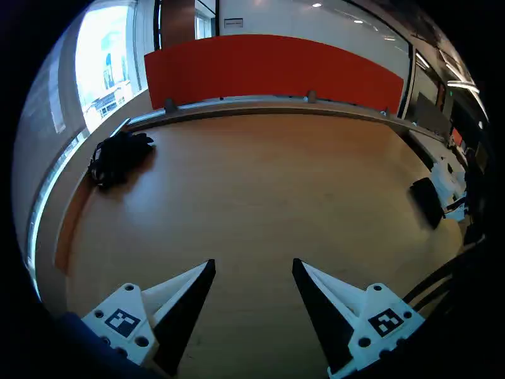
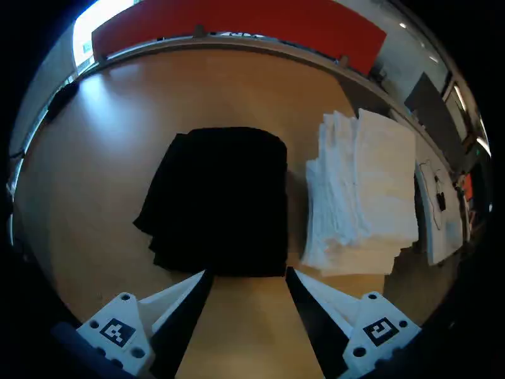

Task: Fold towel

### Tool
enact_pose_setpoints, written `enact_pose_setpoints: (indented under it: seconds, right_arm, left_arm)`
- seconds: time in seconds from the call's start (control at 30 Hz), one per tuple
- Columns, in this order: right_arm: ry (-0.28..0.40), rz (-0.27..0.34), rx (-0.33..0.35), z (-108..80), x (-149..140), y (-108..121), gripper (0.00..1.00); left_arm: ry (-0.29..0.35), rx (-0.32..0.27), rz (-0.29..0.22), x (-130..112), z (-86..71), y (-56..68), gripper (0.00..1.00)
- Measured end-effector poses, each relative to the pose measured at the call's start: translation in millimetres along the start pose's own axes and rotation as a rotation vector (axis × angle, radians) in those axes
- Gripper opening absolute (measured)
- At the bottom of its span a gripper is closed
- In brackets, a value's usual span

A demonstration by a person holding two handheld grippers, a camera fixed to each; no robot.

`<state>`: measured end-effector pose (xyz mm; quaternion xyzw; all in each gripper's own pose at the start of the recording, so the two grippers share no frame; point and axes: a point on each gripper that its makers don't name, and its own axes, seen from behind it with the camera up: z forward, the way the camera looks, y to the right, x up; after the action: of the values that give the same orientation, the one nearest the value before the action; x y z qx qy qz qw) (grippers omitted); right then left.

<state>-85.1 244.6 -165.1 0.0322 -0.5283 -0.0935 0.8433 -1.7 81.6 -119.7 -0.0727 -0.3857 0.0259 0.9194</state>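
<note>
The black towel (image 2: pixel 221 196) lies on the bench (image 2: pixel 95 158) dead ahead of the right tool (image 2: pixel 249 271), near edge crosswise just past its spread, empty fingers, white towels (image 2: pixel 363 196) beside it; the left tool (image 1: pixel 253 261), likewise spread and empty, faces plain bench top, so the right seems nearer.

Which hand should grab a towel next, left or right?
Right, probably. The right gripper has open jaws almost at the near edge of the black towels, with the white towels just beside them. The left gripper points across the wooden table toward a red divider.
</note>
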Motion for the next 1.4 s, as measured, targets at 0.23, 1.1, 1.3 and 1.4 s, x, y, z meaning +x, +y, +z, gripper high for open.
enact_pose_setpoints:
  seconds: [0.23,1.1,1.3,1.4]
  right_arm:
    - [0.032,0.011,-0.005,-8.3,8,-6,0.89]
    - [0.526,0.181,-0.067,-81.0,128,-36,0.89]
    - [0.603,0.191,-0.070,-94.7,148,-43,0.89]
    - [0.642,0.210,-0.076,-103.2,159,-43,0.89]
  left_arm:
    - [0.011,-0.004,-0.007,4,-1.5,-2.8,0.90]
    - [0.138,-0.006,-0.079,41,-0.2,-23.0,0.90]
    - [0.198,-0.003,-0.116,61,-0.2,-32.3,0.90]
    - [0.231,0.007,-0.117,73,-1.3,-38.4,0.90]
